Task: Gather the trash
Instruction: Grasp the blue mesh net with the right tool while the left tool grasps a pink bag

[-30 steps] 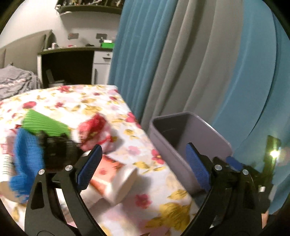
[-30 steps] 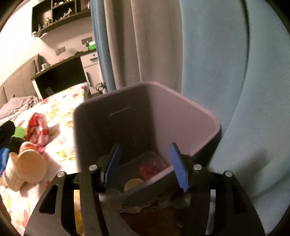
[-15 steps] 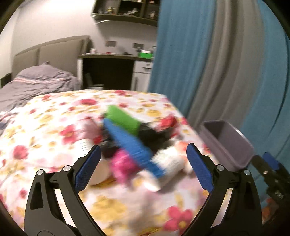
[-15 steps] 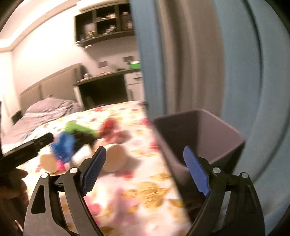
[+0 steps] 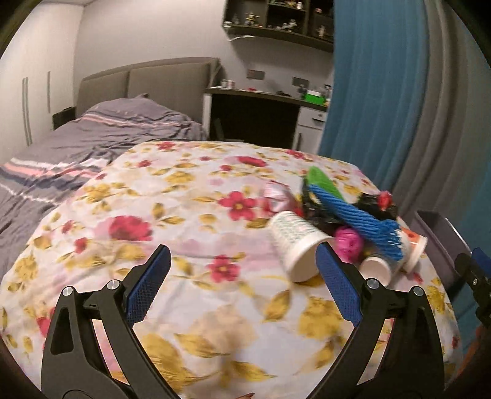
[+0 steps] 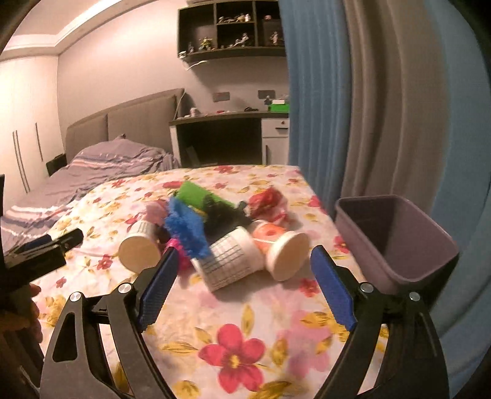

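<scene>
Looking down my right gripper [image 6: 244,280], I have the jaws spread wide with nothing between them, only flowered cloth beneath. My left gripper [image 5: 242,277] is just as wide and just as empty, hanging over a bare stretch of the floral bedspread [image 5: 184,221].

Just beyond the right fingertips lies the trash pile [image 6: 211,227]: a gridded paper cup [image 6: 228,259] on its side, an orange-printed cup [image 6: 279,247] touching it, another white cup [image 6: 138,245] to the left, a blue ribbed wrapper [image 6: 185,225] draped over them, something black [image 6: 222,214] and a green piece [image 6: 193,193] behind, a red wrapper [image 6: 268,202] at the far edge. The purple bin [image 6: 396,239] stands off the right edge of the bed, near the pile.

My worry is the tangle. Closing on the blue wrapper would likely drag the cups it lies across, and a tipped cup can roll on soft bedding, perhaps off the side beside the bin. Both tools converging on one heap could also knock fingers together. Everything is slightly smeared, so I judge depth loosely.

Farther back are a grey striped duvet [image 6: 101,165], a padded headboard [image 6: 129,122], a dark desk [image 6: 221,138], wall shelves with figurines [image 6: 233,27], and blue and grey curtains [image 6: 353,107].
</scene>
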### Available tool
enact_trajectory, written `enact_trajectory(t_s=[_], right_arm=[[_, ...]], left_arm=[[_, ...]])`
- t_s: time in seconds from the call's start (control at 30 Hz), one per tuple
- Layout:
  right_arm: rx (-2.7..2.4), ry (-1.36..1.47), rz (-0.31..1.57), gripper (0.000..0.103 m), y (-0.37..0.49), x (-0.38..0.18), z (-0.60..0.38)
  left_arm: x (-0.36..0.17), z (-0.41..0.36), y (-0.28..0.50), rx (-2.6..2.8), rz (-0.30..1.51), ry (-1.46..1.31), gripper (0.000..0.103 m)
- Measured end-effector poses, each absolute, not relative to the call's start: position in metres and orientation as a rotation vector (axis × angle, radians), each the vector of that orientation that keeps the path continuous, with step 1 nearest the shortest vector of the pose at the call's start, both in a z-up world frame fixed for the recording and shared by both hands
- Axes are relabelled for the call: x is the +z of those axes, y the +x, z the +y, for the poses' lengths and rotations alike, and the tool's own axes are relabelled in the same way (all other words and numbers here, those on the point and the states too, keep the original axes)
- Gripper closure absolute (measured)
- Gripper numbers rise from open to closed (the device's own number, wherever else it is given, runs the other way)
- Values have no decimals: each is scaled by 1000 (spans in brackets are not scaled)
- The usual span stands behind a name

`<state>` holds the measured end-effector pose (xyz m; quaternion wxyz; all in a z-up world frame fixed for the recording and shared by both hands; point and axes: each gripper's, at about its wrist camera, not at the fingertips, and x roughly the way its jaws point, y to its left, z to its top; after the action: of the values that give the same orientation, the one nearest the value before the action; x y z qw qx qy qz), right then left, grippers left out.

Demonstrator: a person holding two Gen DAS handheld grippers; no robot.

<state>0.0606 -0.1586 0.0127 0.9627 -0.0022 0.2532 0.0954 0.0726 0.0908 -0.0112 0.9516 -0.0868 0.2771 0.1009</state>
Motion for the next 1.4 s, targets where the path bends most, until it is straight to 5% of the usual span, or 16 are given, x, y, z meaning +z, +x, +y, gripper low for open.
enact_trajectory(t_s=[0.23, 0.53, 0.83, 1.2, 1.4], right_arm=[[247, -67, 541, 26, 77, 3, -120], [260, -120, 585, 47, 110, -14, -87], [281, -126, 614, 97, 123, -23, -83], [278, -42, 488, 99, 89, 2, -118], [250, -4, 436, 99, 73, 16, -143]], left_arm=[[-15, 118, 67, 248, 563, -212, 9], [-22, 118, 72, 207, 576, -220, 9], [-25, 88, 80, 106, 570, -177, 9], [-34, 37, 95, -39, 598, -144, 10], [-47, 5, 119, -125, 660, -133, 25]])
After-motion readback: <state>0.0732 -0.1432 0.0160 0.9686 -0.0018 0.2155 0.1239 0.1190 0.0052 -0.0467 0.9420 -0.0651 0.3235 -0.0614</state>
